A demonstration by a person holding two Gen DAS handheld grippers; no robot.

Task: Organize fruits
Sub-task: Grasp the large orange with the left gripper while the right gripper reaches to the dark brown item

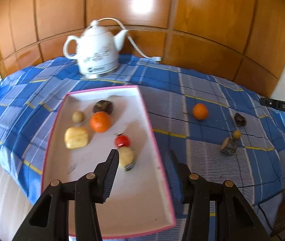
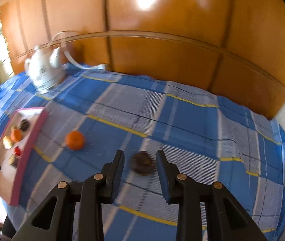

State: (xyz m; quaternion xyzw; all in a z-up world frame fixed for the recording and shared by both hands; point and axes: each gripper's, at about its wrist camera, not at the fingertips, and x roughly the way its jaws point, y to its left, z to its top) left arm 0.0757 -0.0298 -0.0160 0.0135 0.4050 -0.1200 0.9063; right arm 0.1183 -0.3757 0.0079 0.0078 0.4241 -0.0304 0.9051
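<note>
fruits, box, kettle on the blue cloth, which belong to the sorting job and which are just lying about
Part of the job:
- pink-edged box, already holding fruits, among them an orange
- loose orange on the cloth
- dark round fruit on the cloth
- small yellow fruit on the cloth

Just lying about:
- white kettle and its cord
- blue checked cloth

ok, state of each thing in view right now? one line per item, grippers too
left gripper: open, empty, above the tray
right gripper: open, dark fruit seen between its fingers, not gripped
tray: on the cloth, holding six fruits
orange in tray: placed
red fruit: in tray
loose orange: on the cloth, outside tray
dark fruit: on the cloth, outside tray
kettle: upright, lid on
</note>
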